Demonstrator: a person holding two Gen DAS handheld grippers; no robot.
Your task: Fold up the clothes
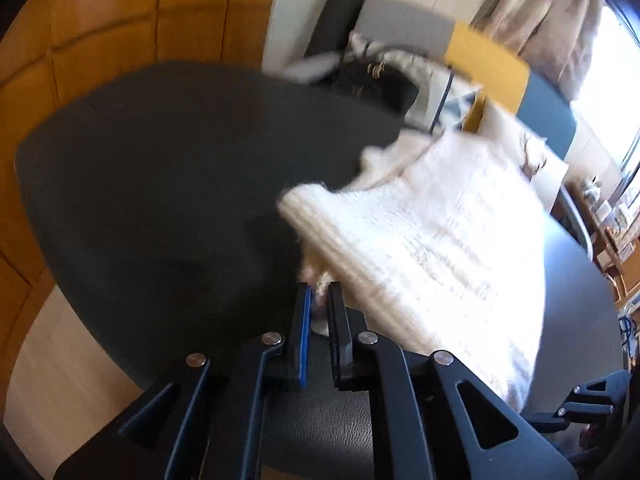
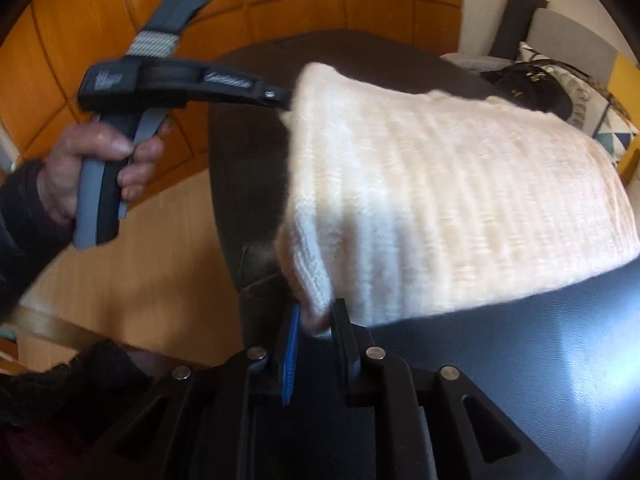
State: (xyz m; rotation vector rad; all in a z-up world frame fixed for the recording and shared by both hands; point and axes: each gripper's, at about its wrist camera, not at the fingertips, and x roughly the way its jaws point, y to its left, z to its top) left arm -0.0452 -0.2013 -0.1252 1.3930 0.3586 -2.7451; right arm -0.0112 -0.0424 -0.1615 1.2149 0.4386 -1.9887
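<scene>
At the time of inspection a cream-white knitted sweater [image 2: 460, 200] lay on the dark table [image 1: 160, 180], its ribbed edge lifted off the surface along the near side. The left gripper [image 1: 318, 300] had its jaws drawn nearly together on a tuft of that edge; white knit showed between the pads, so it was judged to be clamped on the sweater. In the right wrist view the same tool, held by the person's left hand [image 2: 96, 168], met the far corner of the garment, though the contact point itself was hidden by the wool. The right gripper [image 2: 316, 312] was likewise pinched on the near corner of the ribbed hem, with cloth visible between its blue pad and the black finger. Both views were blurred by motion, and fine detail of the knit could not be confirmed. As to progress: the body of the sweater appeared doubled over, with a rounded fold along its raised side, so at least one fold was judged to be under way or done. No sleeves could be told apart, and whether they were tucked in could not be determined. The garment was not yet a compact, squared bundle; laying the held edge down flat and a further fold were judged outstanding. A dark bag [image 2: 528, 88] and cushions [image 2: 612, 124] lay beyond the table, uninvolved.
</scene>
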